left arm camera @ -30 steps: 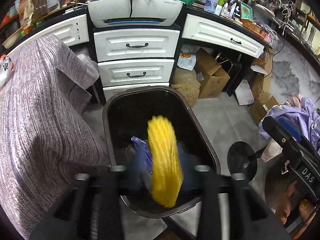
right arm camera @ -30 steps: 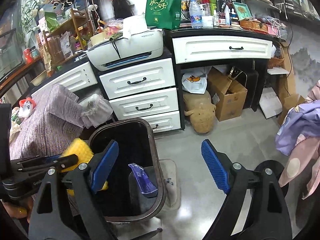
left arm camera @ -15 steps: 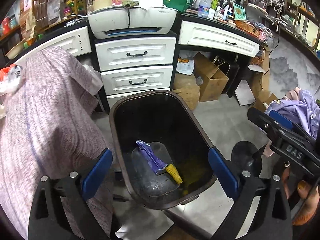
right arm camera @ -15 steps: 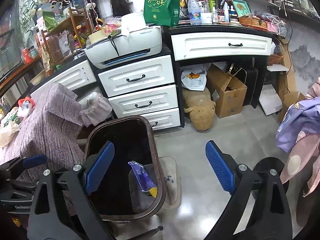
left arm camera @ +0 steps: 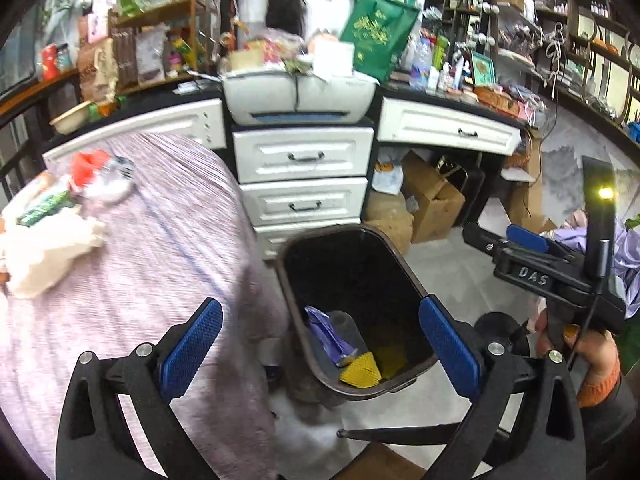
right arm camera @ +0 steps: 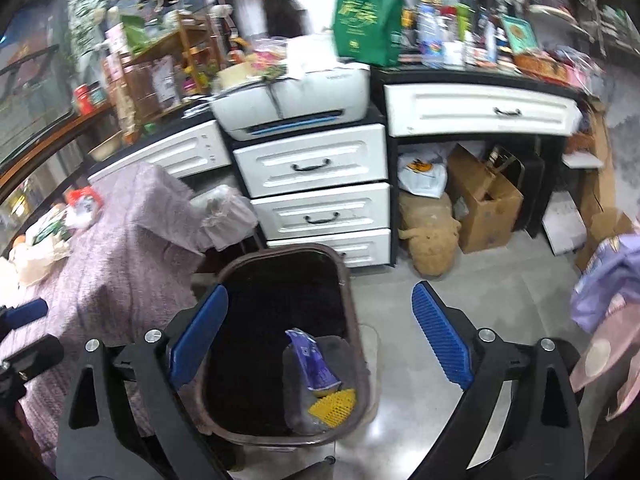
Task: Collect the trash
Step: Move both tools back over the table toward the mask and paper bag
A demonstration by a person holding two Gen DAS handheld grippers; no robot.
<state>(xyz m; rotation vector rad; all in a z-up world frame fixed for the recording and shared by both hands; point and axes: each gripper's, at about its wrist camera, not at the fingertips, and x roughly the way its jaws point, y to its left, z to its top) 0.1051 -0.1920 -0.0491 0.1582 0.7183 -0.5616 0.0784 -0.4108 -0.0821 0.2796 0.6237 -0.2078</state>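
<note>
Collecting trash, the interval between one drop and the next pick. The left gripper (left arm camera: 320, 348) stands wide with nothing between its blue pads (left arm camera: 192, 346), poised above the dark bin (left arm camera: 412, 280), whose mouth fills the centre of the left wrist view. On the bin floor lie a yellow ribbed piece (left arm camera: 360, 368) and a purple wrapper (left arm camera: 330, 336) propped against a grey rounded object (left arm camera: 344, 326), so that stage reads as complete for these items. The right gripper (right arm camera: 320, 340) is likewise wide and empty, aimed at the same bin from the other side; in the left wrist view it appears at about 3 o'clock, gripped by a hand (left arm camera: 576, 340). Further litter remains on the mauve cloth-covered surface (left arm camera: 160, 248) at about 10 o'clock from the bin: a red-and-white packet (left arm camera: 100, 172), a green-labelled item (left arm camera: 42, 208) and crumpled white material (left arm camera: 44, 252). The next move probably calls for swinging one gripper over that cluster, jaws kept wide, and closing on a single piece; which piece is best taken first cannot be judged through the blur.
</note>
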